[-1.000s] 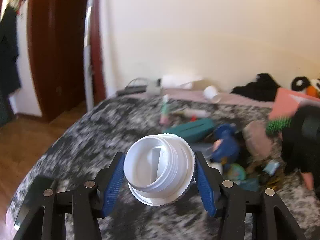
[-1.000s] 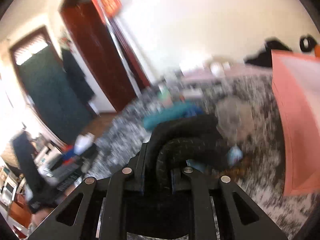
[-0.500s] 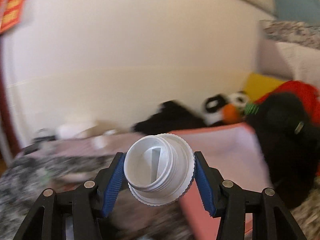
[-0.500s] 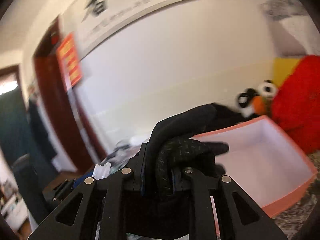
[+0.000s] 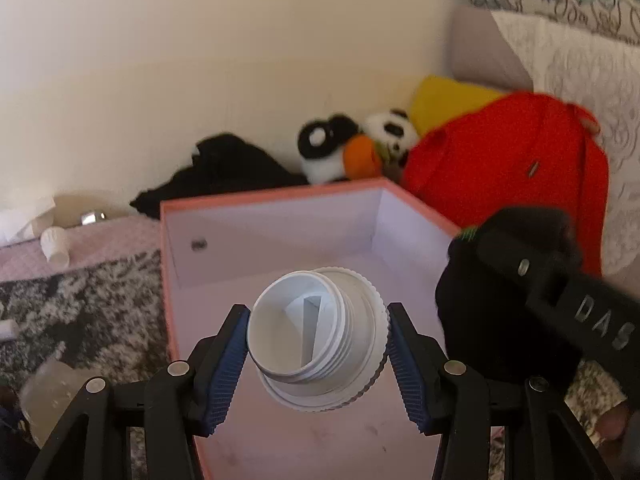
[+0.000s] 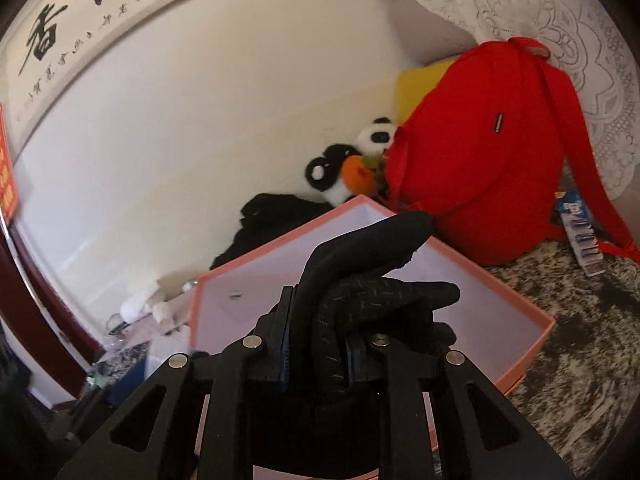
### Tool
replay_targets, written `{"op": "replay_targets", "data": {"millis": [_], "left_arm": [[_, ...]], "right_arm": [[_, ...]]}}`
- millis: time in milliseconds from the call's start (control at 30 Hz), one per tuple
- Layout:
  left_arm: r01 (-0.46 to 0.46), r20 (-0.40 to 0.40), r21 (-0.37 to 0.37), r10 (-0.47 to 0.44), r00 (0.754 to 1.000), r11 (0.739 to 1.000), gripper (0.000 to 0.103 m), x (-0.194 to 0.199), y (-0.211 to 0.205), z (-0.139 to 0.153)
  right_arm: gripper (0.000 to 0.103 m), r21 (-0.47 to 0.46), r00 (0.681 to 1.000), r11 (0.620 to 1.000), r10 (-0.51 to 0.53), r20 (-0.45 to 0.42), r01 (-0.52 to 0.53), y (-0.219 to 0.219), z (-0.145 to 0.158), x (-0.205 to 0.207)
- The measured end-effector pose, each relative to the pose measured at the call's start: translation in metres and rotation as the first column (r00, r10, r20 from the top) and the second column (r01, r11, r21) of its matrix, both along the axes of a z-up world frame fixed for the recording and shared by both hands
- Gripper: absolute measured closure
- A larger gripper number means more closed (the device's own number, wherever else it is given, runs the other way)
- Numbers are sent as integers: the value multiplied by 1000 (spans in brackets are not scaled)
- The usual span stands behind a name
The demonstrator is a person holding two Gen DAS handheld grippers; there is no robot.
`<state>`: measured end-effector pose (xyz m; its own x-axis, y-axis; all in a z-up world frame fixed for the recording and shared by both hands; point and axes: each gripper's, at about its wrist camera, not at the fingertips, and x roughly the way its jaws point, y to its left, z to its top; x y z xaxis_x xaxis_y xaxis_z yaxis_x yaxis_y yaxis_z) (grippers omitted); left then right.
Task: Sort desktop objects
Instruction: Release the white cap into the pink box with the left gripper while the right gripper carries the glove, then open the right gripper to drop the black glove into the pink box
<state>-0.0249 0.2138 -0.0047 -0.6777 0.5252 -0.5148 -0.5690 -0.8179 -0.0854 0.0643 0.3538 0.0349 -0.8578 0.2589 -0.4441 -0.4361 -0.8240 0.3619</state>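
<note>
My left gripper is shut on a white threaded screw cap and holds it above the open pink box with a white inside. My right gripper is shut on a black glove, whose fingers stick out over the same pink box. In the left wrist view the right gripper with the black glove hangs at the box's right edge. The box inside looks bare where it shows.
A red backpack, a panda plush, a yellow cushion and black cloth lie behind the box by the wall. A white paper cup and a clear lump sit left on the speckled cover.
Both grippers have swung right from the cluttered pile to over the pink box, each still holding its object. The box now fills the middle of both views.
</note>
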Motion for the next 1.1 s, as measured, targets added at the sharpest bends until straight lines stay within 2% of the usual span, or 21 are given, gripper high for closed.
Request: {"op": "replay_targets", "data": {"millis": [67, 100, 133, 167, 200, 233, 300, 467, 667, 900, 1100], "left_arm": [[-5, -12, -31, 5, 1000, 1000, 45, 3, 7, -5], [-16, -23, -44, 15, 1000, 999, 45, 5, 10, -6], [-40, -38, -55, 38, 999, 998, 44, 7, 11, -7], [-64, -50, -60, 61, 997, 996, 30, 8, 11, -6], [-84, -58, -60, 80, 995, 995, 18, 9, 10, -4], [-96, -64, -52, 92, 994, 994, 1, 10, 8, -3], [-101, -79, -13, 100, 992, 995, 0, 14, 0, 3], [-121, -72, 22, 122, 990, 992, 0, 15, -16, 10], [-162, -58, 30, 164, 985, 986, 0, 11, -38, 9], [-270, -53, 42, 272, 961, 962, 0, 7, -90, 12], [-356, -111, -27, 351, 930, 934, 0, 6, -145, 8]], "right_arm": [[77, 23, 1000, 1000, -21, 14, 20, 3, -8, 1], [72, 28, 999, 999, -32, 20, 31, 3, -10, 2], [57, 28, 999, 999, -46, 24, 45, 2, -10, 4], [43, 18, 998, 998, -53, 15, 52, 3, -12, 5], [15, 3, 998, 998, -61, 2, 61, 5, -15, 4], [0, -16, 997, 997, -78, -15, 78, 7, -18, 4], [0, -46, 992, 993, -115, -51, 113, 11, -18, 11], [0, -77, 989, 990, -123, -82, 116, 11, -17, 15], [0, -81, 984, 994, -91, -151, 79, -3, -13, 16], [0, -95, 976, 994, 34, -217, -56, -36, -8, 7], [0, -24, 958, 980, 187, -216, -197, -79, -2, -2]]}}
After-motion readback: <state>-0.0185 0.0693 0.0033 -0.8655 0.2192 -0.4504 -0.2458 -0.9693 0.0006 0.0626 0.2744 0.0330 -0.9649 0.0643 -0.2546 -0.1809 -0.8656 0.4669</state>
